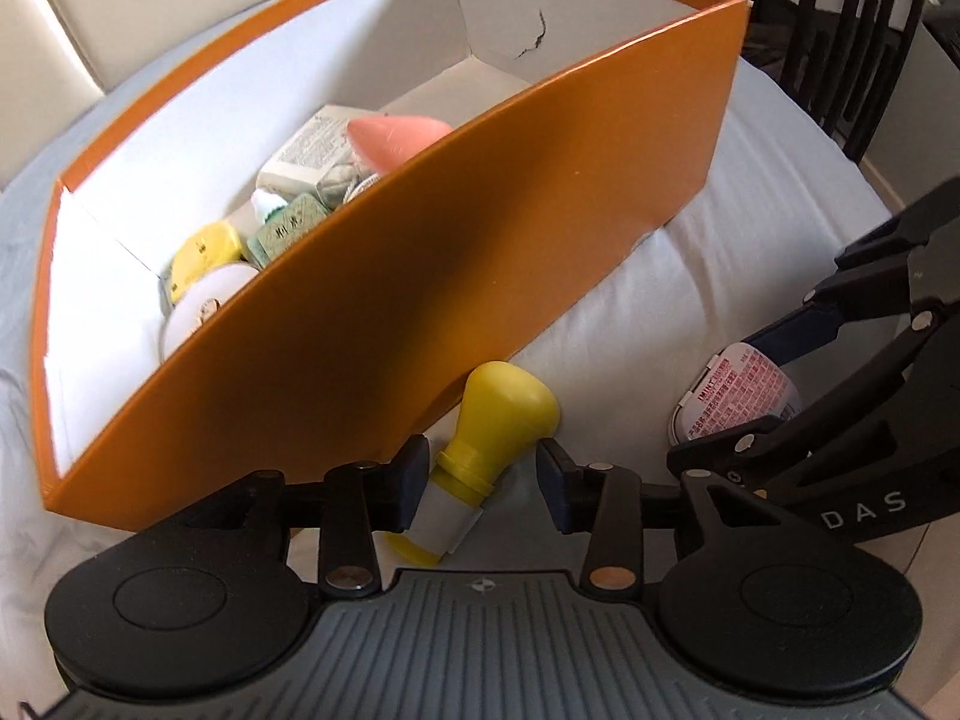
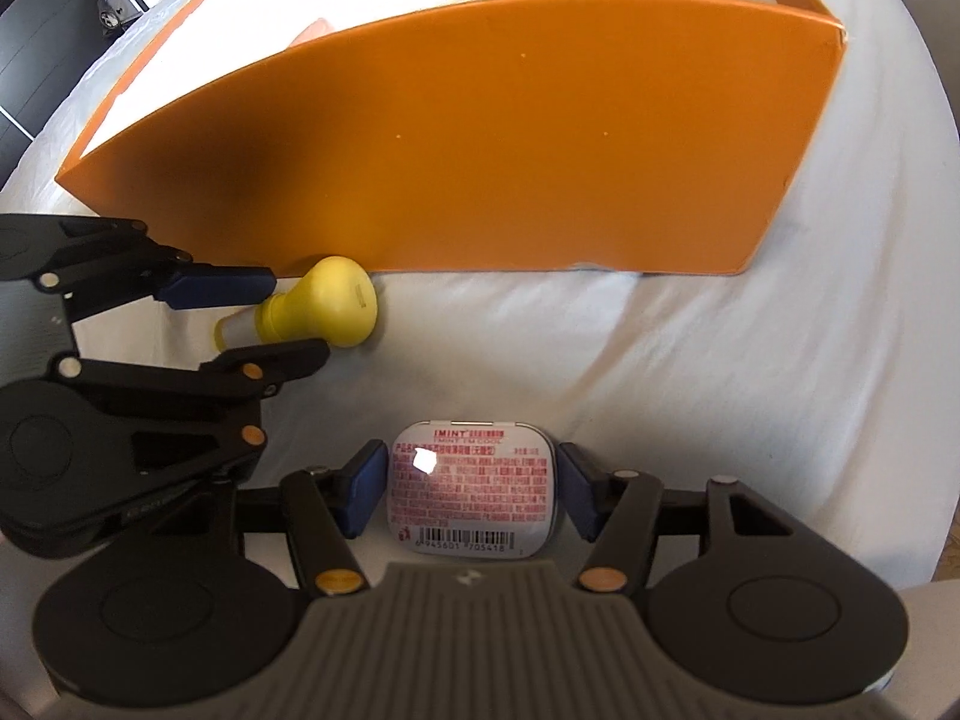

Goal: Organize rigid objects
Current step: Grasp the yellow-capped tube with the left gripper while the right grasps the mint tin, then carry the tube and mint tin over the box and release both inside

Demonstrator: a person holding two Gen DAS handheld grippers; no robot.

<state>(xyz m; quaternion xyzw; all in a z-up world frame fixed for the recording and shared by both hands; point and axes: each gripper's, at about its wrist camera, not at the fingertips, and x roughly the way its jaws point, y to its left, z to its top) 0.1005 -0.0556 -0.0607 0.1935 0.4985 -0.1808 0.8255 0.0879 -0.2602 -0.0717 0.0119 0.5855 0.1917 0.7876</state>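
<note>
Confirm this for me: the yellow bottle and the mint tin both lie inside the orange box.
Wrong. The yellow bottle and the mint tin both lie outside the orange box, on the white cloth in front of it, as the right wrist view shows.

Home dining room: cloth-covered table (image 1: pixel 690 276), chairs (image 1: pixel 852 36).

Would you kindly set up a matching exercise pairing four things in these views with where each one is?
1. yellow bulb-shaped bottle
2. mint tin
3. pink oval object
4. orange box

A. inside the box
B. between the right gripper's jaws
C. between the left gripper's jaws
D. on the white cloth, behind both

Pairs: 1-C, 2-B, 3-A, 4-D
</note>
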